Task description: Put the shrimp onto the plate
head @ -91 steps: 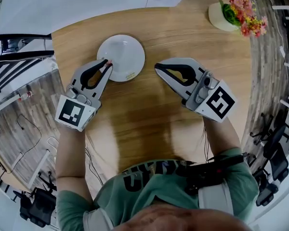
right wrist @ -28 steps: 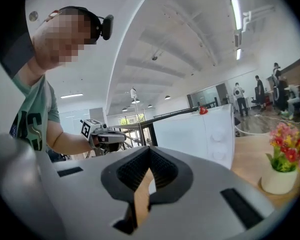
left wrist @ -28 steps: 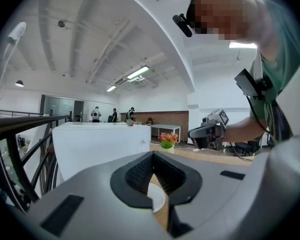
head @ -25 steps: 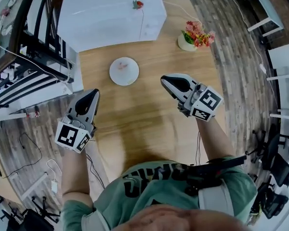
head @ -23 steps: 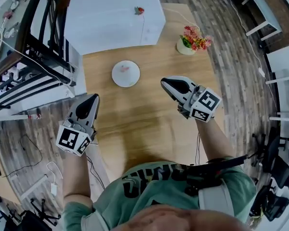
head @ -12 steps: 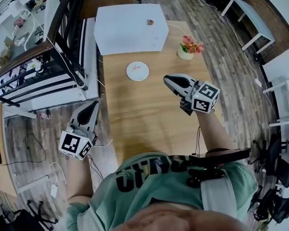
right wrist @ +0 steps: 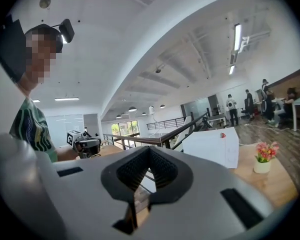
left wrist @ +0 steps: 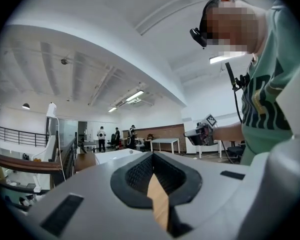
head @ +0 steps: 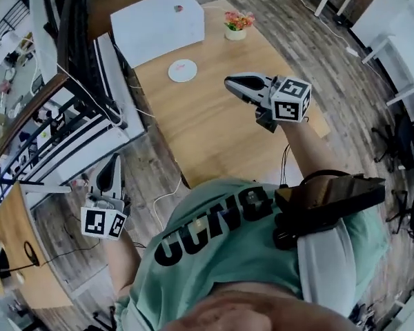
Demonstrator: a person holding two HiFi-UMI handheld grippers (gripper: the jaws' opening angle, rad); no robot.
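White round plate (head: 192, 74) is sitting flat at the far end of the wooden table (head: 214, 123), just in front of the white box (head: 159, 23). The shrimp (head: 181, 66) is lying on the plate near centre, showing only as a small pale-pink smudge. Its pose is unreadable.

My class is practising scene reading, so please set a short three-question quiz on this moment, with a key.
1. True or false: the left gripper hangs over the wooden table.
2. What lies on the white box? A a small red thing; B the flower pot; C the plate.
3. What does the right gripper hold?
Key: 1 false, it is off to the table's side. 2 A. 3 Nothing; its jaws are shut and empty.
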